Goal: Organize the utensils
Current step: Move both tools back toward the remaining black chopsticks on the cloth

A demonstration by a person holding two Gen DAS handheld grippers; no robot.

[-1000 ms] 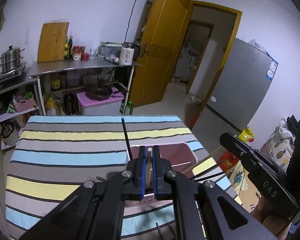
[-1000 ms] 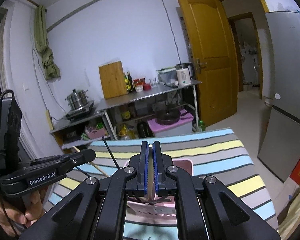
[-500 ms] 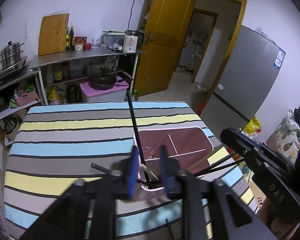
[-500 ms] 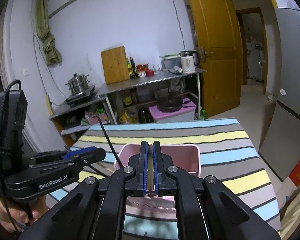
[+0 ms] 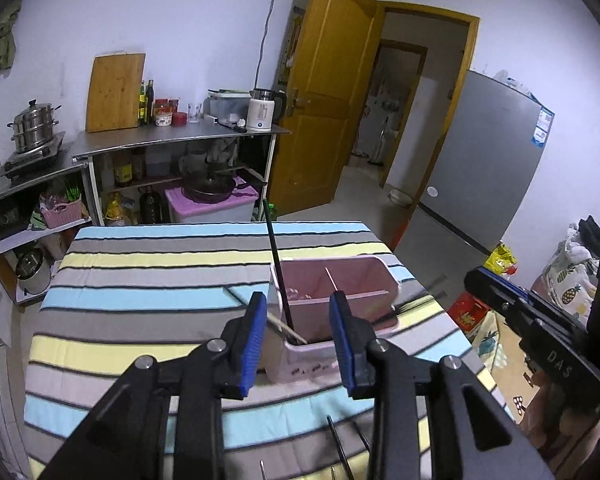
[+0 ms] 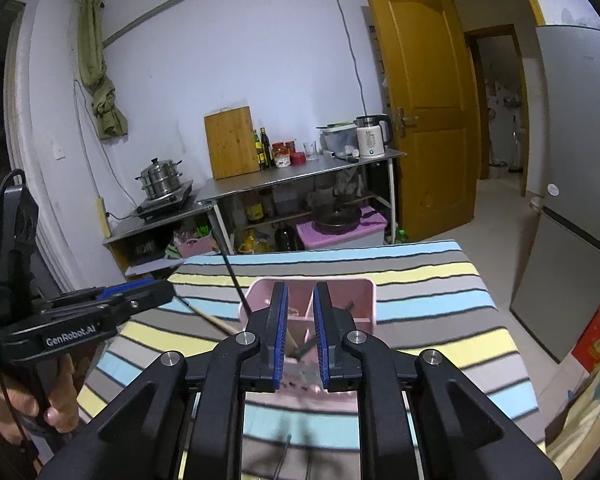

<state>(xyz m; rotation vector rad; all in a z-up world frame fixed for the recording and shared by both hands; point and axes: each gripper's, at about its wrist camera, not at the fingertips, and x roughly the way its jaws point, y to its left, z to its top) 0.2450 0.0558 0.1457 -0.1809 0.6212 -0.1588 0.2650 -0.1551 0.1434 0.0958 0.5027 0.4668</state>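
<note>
Both grippers have just opened, dropping chopsticks into the bin (image 5: 374,276).
Left fingers (image 5: 342,332) apart, empty; right fingers (image 6: 278,320) slightly apart; remaining utensils (image 5: 340,448) lie lengthwise below, nearest left.

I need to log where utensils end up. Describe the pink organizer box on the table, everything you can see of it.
The pink organizer box looks like plastic, rectangular with rounded corners, open on top, split by thin inner dividers. It sits upright on the striped tablecloth near the table's right side. A long black stick and a wooden stick lean out of its near left compartment; dark utensil ends rest over its right rim. Neither gripper touches it.
</note>
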